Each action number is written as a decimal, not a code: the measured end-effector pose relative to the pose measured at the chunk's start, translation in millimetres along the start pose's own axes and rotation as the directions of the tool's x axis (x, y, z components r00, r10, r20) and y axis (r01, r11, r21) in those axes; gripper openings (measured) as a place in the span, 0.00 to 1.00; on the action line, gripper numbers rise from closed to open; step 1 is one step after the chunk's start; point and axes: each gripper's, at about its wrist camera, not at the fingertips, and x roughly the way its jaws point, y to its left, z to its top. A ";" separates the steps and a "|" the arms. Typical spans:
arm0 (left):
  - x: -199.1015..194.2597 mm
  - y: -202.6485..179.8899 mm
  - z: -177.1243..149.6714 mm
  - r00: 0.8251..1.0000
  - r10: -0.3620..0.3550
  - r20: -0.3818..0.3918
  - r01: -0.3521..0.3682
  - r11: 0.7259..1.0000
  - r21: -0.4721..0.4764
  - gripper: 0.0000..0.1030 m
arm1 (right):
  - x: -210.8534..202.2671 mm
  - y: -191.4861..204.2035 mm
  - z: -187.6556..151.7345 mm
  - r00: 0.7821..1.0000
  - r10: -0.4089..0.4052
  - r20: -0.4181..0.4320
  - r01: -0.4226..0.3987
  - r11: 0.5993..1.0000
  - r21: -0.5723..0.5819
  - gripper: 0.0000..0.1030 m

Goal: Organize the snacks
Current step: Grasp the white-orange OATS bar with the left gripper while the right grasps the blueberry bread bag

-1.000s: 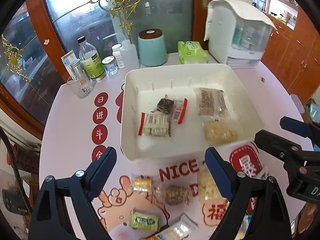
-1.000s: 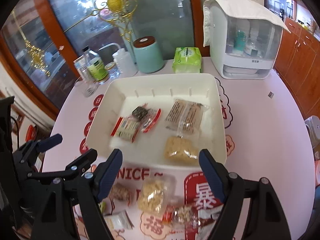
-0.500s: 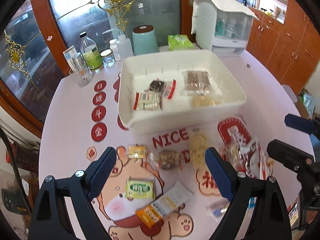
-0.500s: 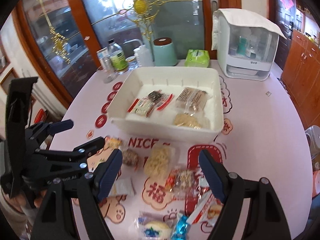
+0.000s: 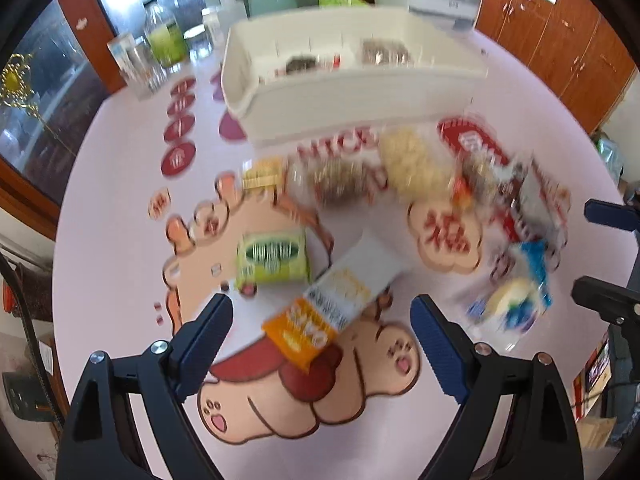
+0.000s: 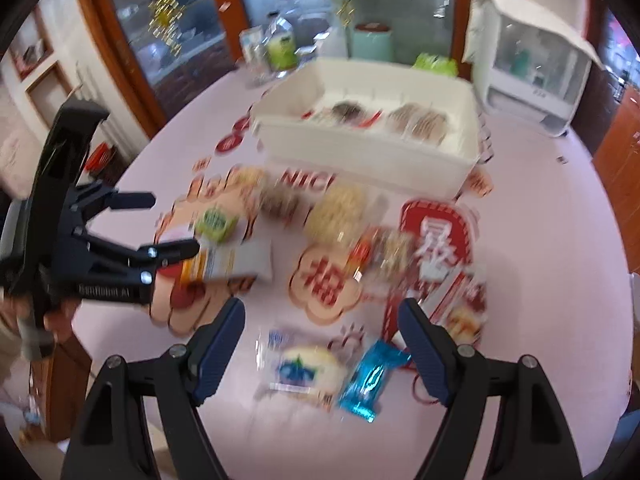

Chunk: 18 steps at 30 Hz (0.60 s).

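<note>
A white bin holds several snack packets at the far side of the pink table; it also shows in the right wrist view. Loose snacks lie in front of it. My left gripper is open and empty, low over an orange-and-white packet, with a green packet just beyond. My right gripper is open and empty above a white-and-blue bun packet and a blue wrapper. The left gripper also shows in the right wrist view. Both views are blurred.
Bottles and jars, a teal canister, a green tissue pack and a white appliance stand behind the bin. Round snack packets and red wrappers lie mid-table. Wooden cabinets are to the right.
Both grippers have pulled back from over the bin and dropped low toward the loose snacks at the table's near side. Both stay open and empty.
</note>
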 end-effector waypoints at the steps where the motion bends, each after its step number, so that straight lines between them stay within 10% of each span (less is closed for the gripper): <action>1: 5.9 1.2 -4.1 1.000 0.001 -0.013 -0.001 1.000 0.008 0.87 | 4.4 2.9 -6.9 1.000 0.011 -0.005 -0.012 0.999 -0.034 0.77; 18: 73.2 -4.9 -1.0 0.989 -0.003 -0.149 0.023 0.991 0.129 0.81 | 78.7 33.6 -52.8 0.990 -0.079 -0.121 0.006 0.857 -0.516 0.77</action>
